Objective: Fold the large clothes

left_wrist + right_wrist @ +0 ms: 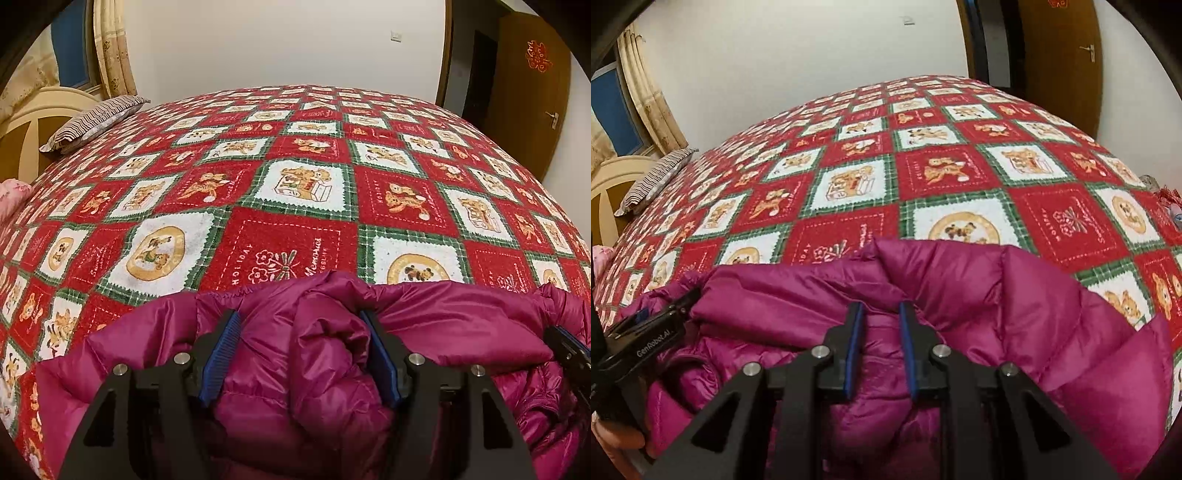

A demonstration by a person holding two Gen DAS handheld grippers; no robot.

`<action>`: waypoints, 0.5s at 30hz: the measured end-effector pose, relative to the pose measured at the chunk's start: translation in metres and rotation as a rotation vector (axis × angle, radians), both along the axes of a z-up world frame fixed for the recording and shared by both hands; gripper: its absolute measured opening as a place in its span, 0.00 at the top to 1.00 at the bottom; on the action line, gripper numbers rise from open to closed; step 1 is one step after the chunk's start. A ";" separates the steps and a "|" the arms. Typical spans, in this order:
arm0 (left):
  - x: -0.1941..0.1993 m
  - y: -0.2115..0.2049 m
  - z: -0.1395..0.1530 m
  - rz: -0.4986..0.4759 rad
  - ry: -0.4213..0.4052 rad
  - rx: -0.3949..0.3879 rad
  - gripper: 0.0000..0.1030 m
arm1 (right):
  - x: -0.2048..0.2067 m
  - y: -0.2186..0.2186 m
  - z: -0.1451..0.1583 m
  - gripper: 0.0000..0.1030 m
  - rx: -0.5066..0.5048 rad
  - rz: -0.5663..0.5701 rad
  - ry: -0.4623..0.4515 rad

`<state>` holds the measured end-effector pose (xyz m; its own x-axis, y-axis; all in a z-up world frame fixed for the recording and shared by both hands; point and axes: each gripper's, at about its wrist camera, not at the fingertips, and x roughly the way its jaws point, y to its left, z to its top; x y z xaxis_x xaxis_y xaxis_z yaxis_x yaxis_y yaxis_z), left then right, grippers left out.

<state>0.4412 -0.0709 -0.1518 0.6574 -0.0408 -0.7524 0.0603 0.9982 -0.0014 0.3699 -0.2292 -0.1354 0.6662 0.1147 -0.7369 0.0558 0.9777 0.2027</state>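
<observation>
Here the magenta puffer jacket (332, 369) lies bunched at the near edge of the bed (295, 184), on the red, white and green patchwork bedspread (923, 166), with both tools pressed down into it side by side. The left hand-held gripper (301, 358) stands wide, and a thick roll of padded fabric sits between its blue pads (219, 354); whether the pads press on that roll or only flank it I cannot tell. The right hand-held gripper (881, 350) is narrow, its fingers close together with a ridge of quilted fabric in the slot — it looks pinched, so I judge it to be holding the jacket.

The jacket's long axis runs across both views, left to right, parallel to the bed's near edge, and the open spread of the bed lies straight ahead of both tools. The right one sits nearer the jacket's middle ridge; the left one shows at that view's lower left. Any fold would likely carry fabric forward, away from the person — a guess only. A striped pillow (92, 122) lies well apart at the far left.
</observation>
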 end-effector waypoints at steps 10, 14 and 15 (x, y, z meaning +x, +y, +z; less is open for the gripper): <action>-0.068 0.031 0.081 -0.140 -0.083 -0.102 0.34 | -0.079 -0.004 0.072 0.32 0.029 0.023 -0.186; -0.146 0.080 0.140 -0.279 -0.179 -0.150 0.34 | -0.146 -0.031 0.121 0.31 0.091 0.005 -0.252; -0.169 0.097 0.154 -0.314 -0.206 -0.142 0.34 | -0.171 -0.041 0.135 0.31 0.108 -0.002 -0.269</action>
